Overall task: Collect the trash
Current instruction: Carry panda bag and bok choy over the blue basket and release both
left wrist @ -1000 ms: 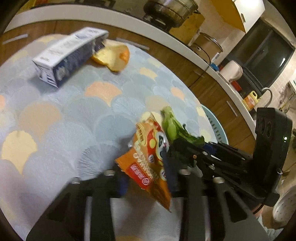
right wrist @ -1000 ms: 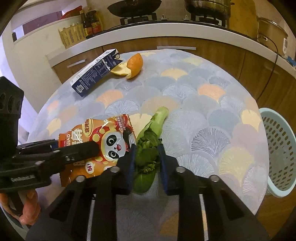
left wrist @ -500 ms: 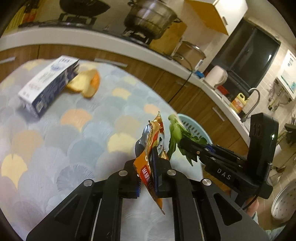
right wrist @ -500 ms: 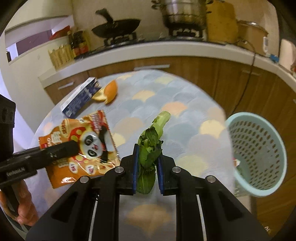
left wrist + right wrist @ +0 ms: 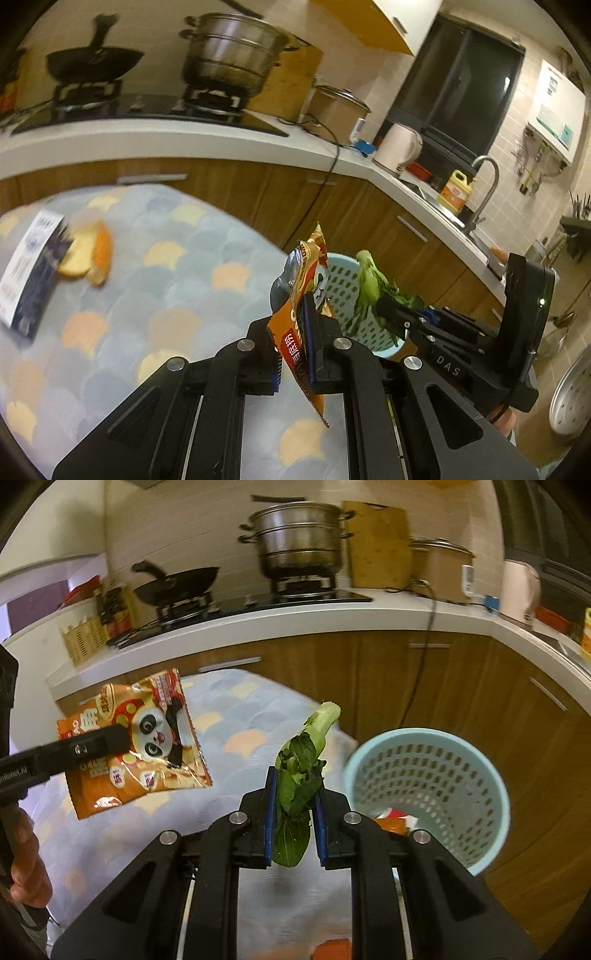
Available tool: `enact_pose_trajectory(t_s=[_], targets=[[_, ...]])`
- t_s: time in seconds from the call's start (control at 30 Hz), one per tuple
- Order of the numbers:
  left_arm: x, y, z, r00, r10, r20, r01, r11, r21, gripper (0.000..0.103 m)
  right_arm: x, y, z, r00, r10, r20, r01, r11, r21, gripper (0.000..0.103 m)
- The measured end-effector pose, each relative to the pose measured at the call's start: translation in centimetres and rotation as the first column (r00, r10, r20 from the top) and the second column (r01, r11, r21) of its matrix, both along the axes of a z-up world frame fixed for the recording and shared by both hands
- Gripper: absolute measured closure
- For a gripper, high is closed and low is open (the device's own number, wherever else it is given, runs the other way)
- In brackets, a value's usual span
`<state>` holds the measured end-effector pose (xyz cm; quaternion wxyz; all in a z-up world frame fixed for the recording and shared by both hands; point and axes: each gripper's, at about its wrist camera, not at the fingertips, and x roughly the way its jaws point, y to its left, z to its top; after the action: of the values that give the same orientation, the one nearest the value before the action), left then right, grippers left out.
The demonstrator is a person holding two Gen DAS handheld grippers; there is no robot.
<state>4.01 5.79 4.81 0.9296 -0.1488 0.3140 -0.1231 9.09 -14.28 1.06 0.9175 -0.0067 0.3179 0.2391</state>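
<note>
My left gripper (image 5: 295, 332) is shut on an orange panda snack bag (image 5: 304, 295), held in the air above the table; the bag also shows in the right wrist view (image 5: 140, 738). My right gripper (image 5: 293, 805) is shut on a green leafy vegetable (image 5: 301, 768), also lifted; it shows in the left wrist view (image 5: 369, 284). A light blue perforated bin (image 5: 424, 786) stands on the floor just past the table edge, to the right of the vegetable, with some trash inside. A blue-white carton (image 5: 31, 273) and an orange peel (image 5: 92, 258) lie on the table at far left.
The round table (image 5: 166, 295) has a scallop-patterned cloth. Behind it runs a wooden kitchen counter (image 5: 332, 613) with a steamer pot (image 5: 299, 539), a wok (image 5: 177, 583) and a kettle (image 5: 400, 147). A power cord (image 5: 424, 657) hangs down the cabinet front.
Both grippers have lifted their loads off the table and swung right toward the blue bin. The bag now hangs edge-on in the left gripper.
</note>
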Motion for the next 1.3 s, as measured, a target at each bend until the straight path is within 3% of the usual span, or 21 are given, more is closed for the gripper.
enact_pose_trajectory(t_s=[0.5,0.9,1.23,1.3], targets=[[7.0,-8.8,1.0,0.99,-0.138,0.0,0.138,0.989,0.054,0.095,4.0,-9.2,-1.1,0.981,-0.191,-0.045,0.192,0.98,0.04,0.088],[12.3,-13.6,-2.8,0.983,-0.16,-0.091,0.168,0.982,0.089,0.095,7.1,-12.4,-4.4,0.961,-0.238,-0.141,0.246,0.968,0.048,0.088],[15.6,-15.1,-5.9,0.975,-0.152,-0.162,0.168,0.981,0.096,0.093,9.6,-13.4,-7.3,0.94,-0.261,-0.221,0.271,0.963,0.012,0.088],[15.9,-15.3,-6.3,0.974,-0.149,-0.172,0.168,0.98,0.105,0.083,9.9,-13.4,-7.6,0.936,-0.267,-0.229,0.276,0.961,0.006,0.088]])
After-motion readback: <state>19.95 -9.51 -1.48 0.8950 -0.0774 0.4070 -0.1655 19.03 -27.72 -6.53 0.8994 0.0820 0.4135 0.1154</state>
